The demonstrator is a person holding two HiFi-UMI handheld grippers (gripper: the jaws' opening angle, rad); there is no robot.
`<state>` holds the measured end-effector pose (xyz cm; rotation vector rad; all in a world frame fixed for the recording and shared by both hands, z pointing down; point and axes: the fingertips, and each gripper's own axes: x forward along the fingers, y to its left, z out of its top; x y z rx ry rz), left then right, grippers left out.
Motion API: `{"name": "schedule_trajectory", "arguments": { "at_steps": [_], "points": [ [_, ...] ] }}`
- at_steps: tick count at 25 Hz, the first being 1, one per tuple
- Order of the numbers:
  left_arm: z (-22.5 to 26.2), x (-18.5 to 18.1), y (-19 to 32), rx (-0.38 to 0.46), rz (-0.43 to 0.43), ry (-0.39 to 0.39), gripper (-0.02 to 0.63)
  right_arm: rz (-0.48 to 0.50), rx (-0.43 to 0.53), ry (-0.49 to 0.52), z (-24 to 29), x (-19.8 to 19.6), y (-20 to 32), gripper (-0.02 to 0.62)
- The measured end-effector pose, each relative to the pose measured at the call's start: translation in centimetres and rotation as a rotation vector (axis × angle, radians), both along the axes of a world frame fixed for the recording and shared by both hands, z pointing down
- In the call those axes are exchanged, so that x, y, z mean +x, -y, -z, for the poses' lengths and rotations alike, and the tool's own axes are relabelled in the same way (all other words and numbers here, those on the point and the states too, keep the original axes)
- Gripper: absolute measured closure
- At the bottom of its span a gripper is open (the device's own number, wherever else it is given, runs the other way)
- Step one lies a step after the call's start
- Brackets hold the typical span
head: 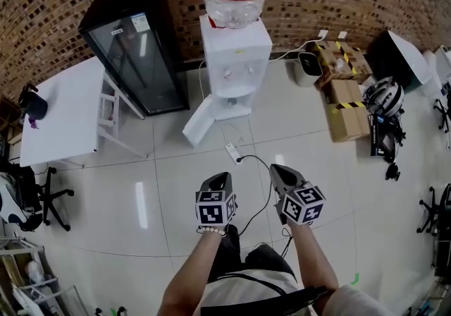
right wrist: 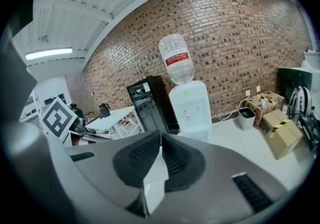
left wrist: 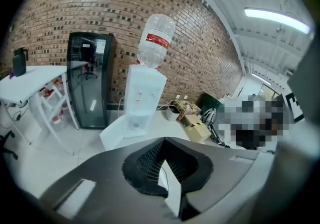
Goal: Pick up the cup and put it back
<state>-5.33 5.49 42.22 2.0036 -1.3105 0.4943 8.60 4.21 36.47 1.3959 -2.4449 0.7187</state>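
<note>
I'm holding my grey left claw [head: 217, 182] and grey right claw [head: 280, 172] pinched together, both empty, facing the white water dispenser [head: 235, 61].

Left gripper [head: 218, 179] and right gripper [head: 279, 169] side by side, low centre.
Both over tiled floor [head: 176, 166]; water dispenser [head: 235, 68] top centre, black fridge [head: 134, 46] upper left, cardboard boxes [head: 347, 106] upper right.
</note>
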Motion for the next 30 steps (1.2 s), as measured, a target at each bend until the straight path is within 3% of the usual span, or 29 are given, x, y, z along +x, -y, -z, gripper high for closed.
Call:
{"name": "schedule_trajectory", "arguments": {
  "at_steps": [5, 15, 19, 24, 30],
  "points": [
    [-2.7, -0.5, 3.5, -0.018, -0.053, 0.007, 0.604, -0.019, 0.024, -0.026, -2.2, -0.6, 5.4, 0.574],
    [-9.7, -1.0, 11.3, -0.055, -0.036, 0.007, 0.604, 0.058, 0.009, -0.076, -10.0, -1.4, 16.2, 0.572],
    [-14.2, -1.0, 15.5, -0.063, -0.015, -0.002, 0.606, 0.121, -0.008, -0.114, -15.8, -1.7, 20.6, 0.572],
    [-21.2, -0.2, 21.6, -0.041, -0.037, 0.016, 0.604, 0.114, -0.027, -0.131, -25.1, -1.3, 26.1, 0.569],
    [-30.0, 1.2, 28.9, -0.014, -0.102, 0.045, 0.604, 0.111, -0.05, -0.162, -37.5, -2.0, 31.9, 0.509]
  ]
}}
